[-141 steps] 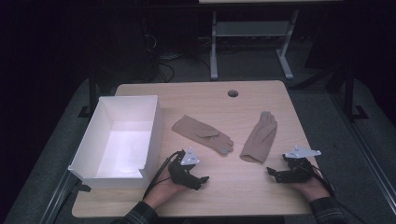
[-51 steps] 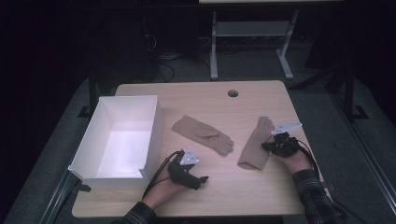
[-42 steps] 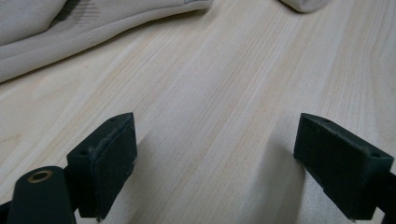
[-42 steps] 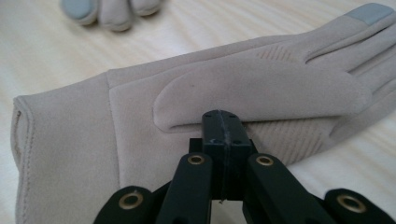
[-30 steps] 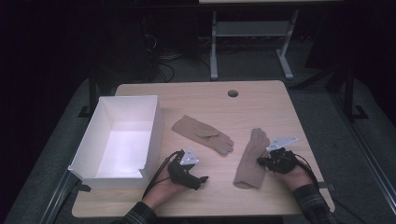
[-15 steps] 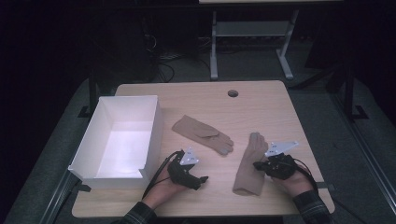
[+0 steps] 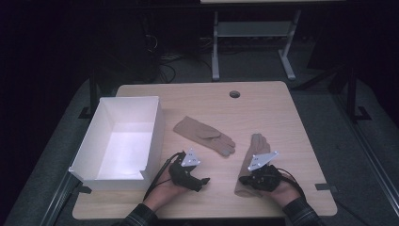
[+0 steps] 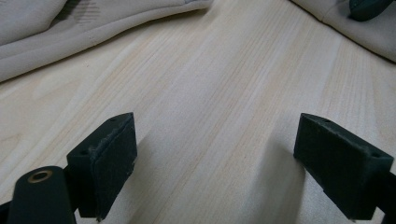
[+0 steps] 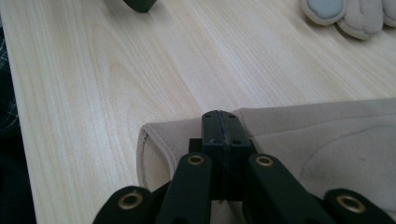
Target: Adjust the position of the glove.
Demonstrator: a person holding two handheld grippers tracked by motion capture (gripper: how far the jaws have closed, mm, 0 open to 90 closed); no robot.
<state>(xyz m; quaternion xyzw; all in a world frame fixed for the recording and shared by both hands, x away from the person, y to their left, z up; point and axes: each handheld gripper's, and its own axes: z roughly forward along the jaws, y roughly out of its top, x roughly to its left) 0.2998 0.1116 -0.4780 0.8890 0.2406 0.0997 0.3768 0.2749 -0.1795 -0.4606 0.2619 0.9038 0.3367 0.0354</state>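
Your right claw [image 7: 244, 179] is clenched on the near glove's [image 7: 251, 162] cuff at the table's [image 7: 282, 108] front, left claw [image 7: 203, 181] released and idle; both gloves are outside the box [image 7: 155, 127], far glove [image 7: 203, 135] untouched.

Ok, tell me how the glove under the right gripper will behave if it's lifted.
The glove looks like soft, thin fabric lying flat, so it will probably droop from the right gripper. Likely light. Its matte, cloth-like surface should not slip much.
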